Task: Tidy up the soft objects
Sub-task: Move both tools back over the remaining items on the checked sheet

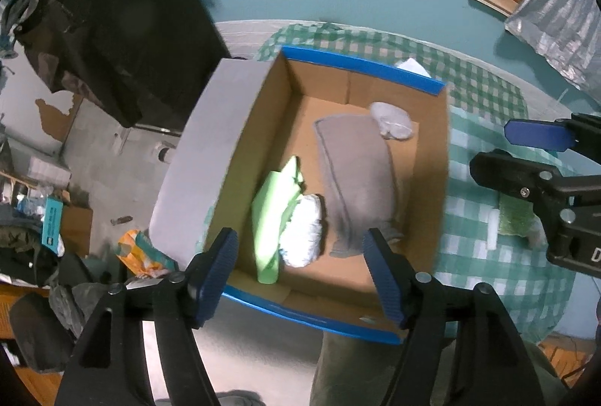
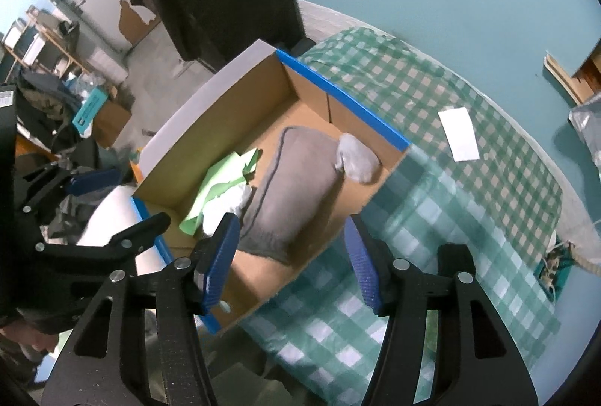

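Note:
An open cardboard box with blue edges [image 1: 360,65] [image 2: 340,97] sits on a green checked cloth. Inside lie a grey folded cloth [image 1: 357,176] [image 2: 293,176], a light green cloth [image 1: 274,214] [image 2: 221,184], a white bundle [image 1: 304,237] [image 2: 229,206] and a pale crumpled piece [image 1: 392,120] [image 2: 357,158]. My left gripper [image 1: 302,278] is open and empty above the box's near edge. My right gripper [image 2: 293,263] is open and empty over the box's right side; it also shows in the left wrist view [image 1: 518,158].
The checked cloth [image 1: 484,97] [image 2: 469,203] covers a table by a teal wall. A white paper [image 2: 460,133] lies on it, and a green sponge-like piece [image 1: 516,214] lies right of the box. A dark cabinet [image 1: 112,30] and floor clutter stand at left.

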Demonstrator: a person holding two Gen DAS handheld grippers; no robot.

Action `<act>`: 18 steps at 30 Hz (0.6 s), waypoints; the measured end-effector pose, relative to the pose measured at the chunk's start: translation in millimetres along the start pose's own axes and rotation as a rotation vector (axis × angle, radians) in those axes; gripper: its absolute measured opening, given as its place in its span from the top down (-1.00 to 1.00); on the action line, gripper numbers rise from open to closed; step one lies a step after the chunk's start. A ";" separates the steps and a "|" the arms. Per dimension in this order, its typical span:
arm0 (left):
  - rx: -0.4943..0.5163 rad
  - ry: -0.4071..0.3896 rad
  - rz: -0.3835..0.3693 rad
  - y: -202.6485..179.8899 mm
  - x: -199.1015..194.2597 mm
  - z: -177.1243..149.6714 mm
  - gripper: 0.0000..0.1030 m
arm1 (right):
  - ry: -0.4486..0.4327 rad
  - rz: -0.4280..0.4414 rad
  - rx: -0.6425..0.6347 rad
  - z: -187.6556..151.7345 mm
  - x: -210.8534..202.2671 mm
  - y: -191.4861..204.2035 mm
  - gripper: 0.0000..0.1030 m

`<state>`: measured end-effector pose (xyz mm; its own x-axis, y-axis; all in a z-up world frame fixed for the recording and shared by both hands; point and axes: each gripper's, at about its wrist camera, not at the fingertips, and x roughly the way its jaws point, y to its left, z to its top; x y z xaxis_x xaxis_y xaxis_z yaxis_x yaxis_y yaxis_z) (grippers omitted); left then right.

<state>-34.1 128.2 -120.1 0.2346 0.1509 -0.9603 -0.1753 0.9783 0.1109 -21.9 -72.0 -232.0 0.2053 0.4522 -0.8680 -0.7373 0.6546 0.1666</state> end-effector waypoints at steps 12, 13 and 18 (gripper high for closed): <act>0.077 -0.007 -0.044 -43.6 -11.5 -2.1 -0.46 | -0.037 -0.033 0.084 -36.5 -33.5 -40.6 -0.18; 0.084 -0.003 -0.045 -46.9 -10.7 -2.5 -0.46 | -0.038 -0.033 0.098 -40.8 -35.8 -46.1 -0.19; 0.129 0.012 -0.063 -69.2 -8.9 -4.9 -0.46 | -0.041 -0.057 0.161 -62.8 -47.1 -70.5 -0.19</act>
<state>-28.7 58.5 -120.5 0.2295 0.0875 -0.9694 -0.0355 0.9960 0.0815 -20.1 -177.6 -232.2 0.2724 0.4336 -0.8590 -0.6118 0.7671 0.1932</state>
